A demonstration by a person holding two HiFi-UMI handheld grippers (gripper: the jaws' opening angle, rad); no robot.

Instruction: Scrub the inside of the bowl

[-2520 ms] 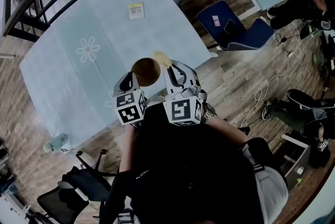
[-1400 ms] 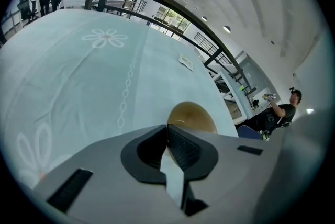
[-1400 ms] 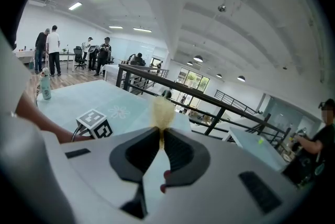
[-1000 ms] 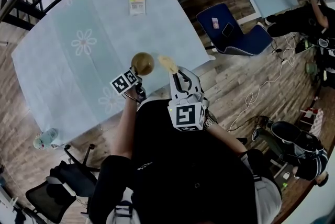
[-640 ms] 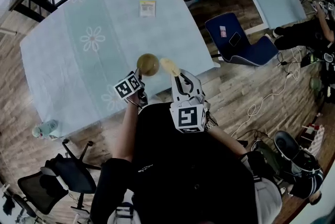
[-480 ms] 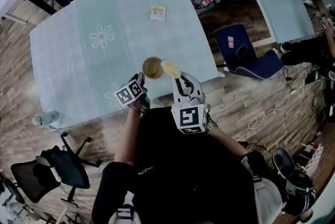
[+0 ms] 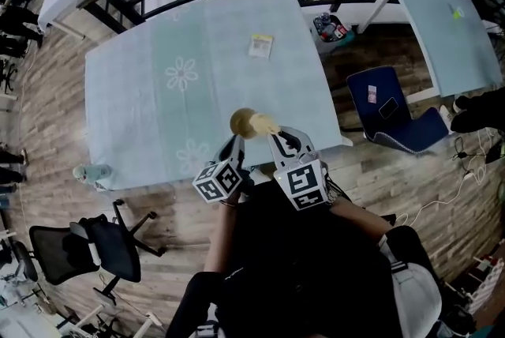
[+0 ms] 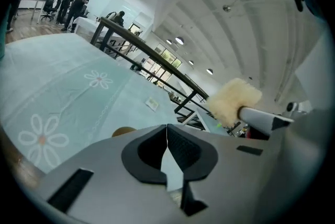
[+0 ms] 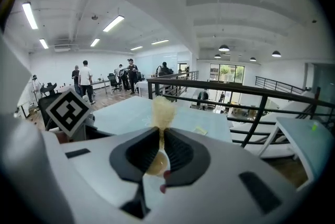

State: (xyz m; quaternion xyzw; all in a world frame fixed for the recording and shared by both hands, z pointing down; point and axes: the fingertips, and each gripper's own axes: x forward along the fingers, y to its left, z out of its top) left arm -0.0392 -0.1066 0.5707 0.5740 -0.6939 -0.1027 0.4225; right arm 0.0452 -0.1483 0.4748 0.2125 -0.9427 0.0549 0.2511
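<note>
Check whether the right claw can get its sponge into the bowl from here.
Probably yes: the sponge in the right claw sits right beside the bowl, with nothing seen between them.

Your bowl is small, round and brown, open side up, over the near part of the counter. Only a sliver of its rim shows just left of your left gripper, whose jaws are closed; whether they pinch it doesn't show. Your sponge brush, with a fluffy cream head on a white handle, is clamped in your right gripper, head at the bowl's right rim.
</note>
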